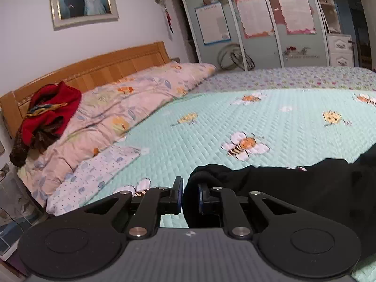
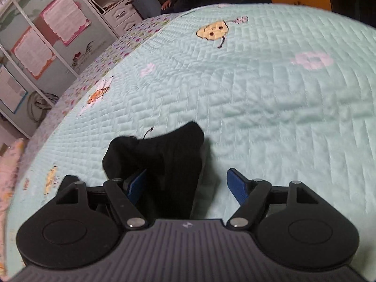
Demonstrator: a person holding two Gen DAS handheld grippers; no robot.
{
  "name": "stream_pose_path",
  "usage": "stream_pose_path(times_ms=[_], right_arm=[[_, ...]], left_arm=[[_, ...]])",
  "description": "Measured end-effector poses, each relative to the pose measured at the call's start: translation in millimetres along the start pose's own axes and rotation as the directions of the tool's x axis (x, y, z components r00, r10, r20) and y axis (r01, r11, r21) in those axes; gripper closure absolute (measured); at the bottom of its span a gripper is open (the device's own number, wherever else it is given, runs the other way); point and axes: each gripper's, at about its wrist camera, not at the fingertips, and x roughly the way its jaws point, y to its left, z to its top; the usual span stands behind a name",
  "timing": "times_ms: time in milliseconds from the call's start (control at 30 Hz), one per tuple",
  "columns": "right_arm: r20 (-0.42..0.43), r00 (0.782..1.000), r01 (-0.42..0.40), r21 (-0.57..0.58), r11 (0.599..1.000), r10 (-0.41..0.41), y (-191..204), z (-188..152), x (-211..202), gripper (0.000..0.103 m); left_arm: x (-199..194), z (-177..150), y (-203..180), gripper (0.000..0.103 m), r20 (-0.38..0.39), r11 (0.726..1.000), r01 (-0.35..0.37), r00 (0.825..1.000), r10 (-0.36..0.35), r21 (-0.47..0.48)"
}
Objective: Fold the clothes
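Observation:
A black garment (image 1: 293, 188) lies bunched on the mint quilted bedspread (image 1: 235, 117), spreading off to the lower right in the left wrist view. My left gripper (image 1: 190, 195) is nearly closed, and a fold of the black cloth fills the narrow gap between its blue pads. In the right wrist view another end of the black garment (image 2: 164, 150) rises in a peak between the fingers of my right gripper (image 2: 188, 183). That gripper stands wide open. The cloth leans against its left pad (image 2: 137, 183), while the right pad (image 2: 237, 185) is free over the bedspread (image 2: 270, 94).
A pink floral duvet (image 1: 122, 108) lies rolled along the wooden headboard (image 1: 98, 68), with a red heap of clothes (image 1: 49, 115) at its left end. A spotted pillow (image 1: 94, 176) sits near my left gripper. Wardrobe doors (image 1: 253, 23) stand beyond the bed's far edge.

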Motion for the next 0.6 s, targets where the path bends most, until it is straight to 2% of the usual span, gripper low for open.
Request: stream_pose_path(times_ms=[67, 100, 133, 167, 233, 333, 367, 433, 500, 533, 600], right_arm=[[0.003, 1.0, 0.007, -0.046, 0.999, -0.007, 8, 0, 5, 0.038], [-0.003, 1.0, -0.022, -0.06, 0.998, 0.022, 11, 0, 5, 0.067], [-0.012, 0.998, -0.06, -0.068, 0.996, 0.059, 13, -2, 3, 0.084], [-0.021, 0.995, -0.096, -0.076, 0.992, 0.095, 15, -4, 1, 0.097], [-0.023, 0.991, -0.137, -0.129, 0.982, 0.135, 19, -12, -8, 0.098], [-0.05, 0.973, -0.233, -0.247, 0.941, 0.227, 25, -29, -32, 0.099], [-0.065, 0.962, -0.272, -0.296, 0.916, 0.265, 28, -36, -43, 0.099], [-0.12, 0.938, -0.344, -0.422, 0.839, 0.325, 36, -54, -67, 0.099], [-0.187, 0.907, -0.418, -0.516, 0.747, 0.378, 41, -71, -94, 0.099], [-0.224, 0.886, -0.46, -0.538, 0.706, 0.406, 41, -80, -109, 0.099], [-0.299, 0.823, -0.565, -0.522, 0.639, 0.483, 32, -92, -145, 0.099]], left_arm=[[4, -3, -2, 0.085, -0.02, 1.0, 0.003, 1.0, -0.002, 0.019], [4, -4, -4, 0.084, -0.024, 1.0, 0.008, 1.0, -0.008, 0.028], [3, -4, -7, 0.083, -0.027, 0.999, 0.013, 1.0, -0.012, 0.037], [2, -5, -11, 0.08, -0.027, 0.999, 0.017, 1.0, -0.015, 0.047], [0, -6, -17, 0.073, -0.016, 0.997, 0.006, 1.0, -0.005, 0.072], [-3, -7, -20, 0.048, 0.0, 0.996, -0.019, 1.0, 0.019, 0.089], [-4, -7, -19, 0.045, 0.003, 0.996, -0.024, 1.0, 0.024, 0.088], [-7, -7, -18, 0.041, 0.008, 0.996, -0.033, 0.999, 0.032, 0.086], [-10, -7, -17, 0.025, 0.004, 0.996, -0.033, 0.999, 0.033, 0.078], [-12, -7, -16, 0.022, 0.007, 0.997, -0.027, 1.0, 0.027, 0.075], [-18, -7, -15, 0.022, 0.025, 0.997, -0.022, 0.999, 0.02, 0.075]])
